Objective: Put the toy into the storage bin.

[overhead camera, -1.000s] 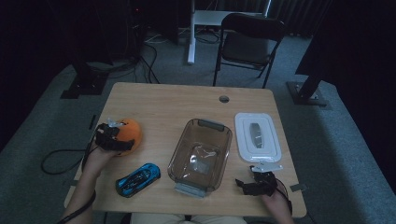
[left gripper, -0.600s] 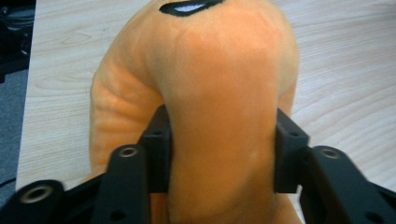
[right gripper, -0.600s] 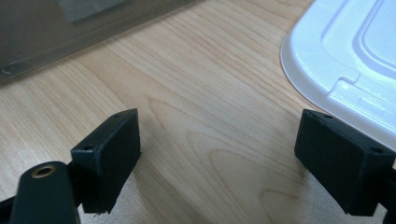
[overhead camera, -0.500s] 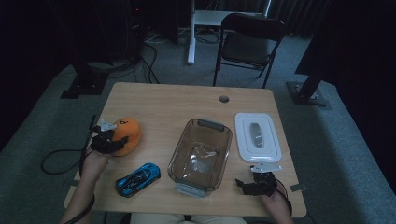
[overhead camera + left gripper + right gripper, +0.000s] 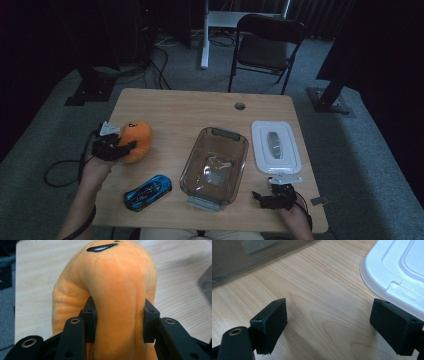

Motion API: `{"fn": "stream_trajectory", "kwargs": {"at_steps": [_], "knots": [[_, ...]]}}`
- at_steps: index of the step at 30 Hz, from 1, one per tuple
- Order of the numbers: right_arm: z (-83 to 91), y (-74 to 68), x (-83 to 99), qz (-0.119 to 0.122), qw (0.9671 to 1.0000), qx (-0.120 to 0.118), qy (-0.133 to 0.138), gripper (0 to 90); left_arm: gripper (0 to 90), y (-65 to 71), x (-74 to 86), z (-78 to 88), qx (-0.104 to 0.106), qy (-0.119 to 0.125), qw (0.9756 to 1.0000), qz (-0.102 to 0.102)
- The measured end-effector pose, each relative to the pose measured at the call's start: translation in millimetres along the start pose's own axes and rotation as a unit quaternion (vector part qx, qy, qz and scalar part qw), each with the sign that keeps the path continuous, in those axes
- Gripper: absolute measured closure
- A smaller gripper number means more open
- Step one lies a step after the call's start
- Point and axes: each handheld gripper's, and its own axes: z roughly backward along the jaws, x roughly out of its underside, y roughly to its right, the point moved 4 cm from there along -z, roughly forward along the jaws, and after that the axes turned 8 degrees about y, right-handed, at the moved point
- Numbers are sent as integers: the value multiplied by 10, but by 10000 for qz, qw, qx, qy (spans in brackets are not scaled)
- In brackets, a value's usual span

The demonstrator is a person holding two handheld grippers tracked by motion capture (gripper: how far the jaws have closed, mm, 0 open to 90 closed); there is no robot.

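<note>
An orange plush toy with a black stitched mouth is at the table's left side. My left gripper comes at it from the left. In the left gripper view the jaws have just been closing, and the pads now squeeze the plush toy from both sides, so the left gripper is shut on it. My right gripper rests near the front right edge. Its jaws stand wide apart over bare wood, with nothing between them in the right gripper view.
A clear glass dish sits mid-table with a white lid to its right. A blue toy car lies near the front edge. A black chair stands beyond the wooden table.
My left gripper has shifted to the plush toy's left side, closed on it and risen slightly with it. The right gripper has not moved.
</note>
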Motion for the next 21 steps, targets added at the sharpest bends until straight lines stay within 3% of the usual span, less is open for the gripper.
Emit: {"fn": "stream_trajectory", "kwargs": {"at_steps": [11,21], "knots": [[-8,-12,0,86,9999,69,-27,139,599,315,-289,77,477,203,9982,-298],[-8,-14,0,83,9999,71,-29,138,598,602,-582,114,734,340,9946,-657]]}}
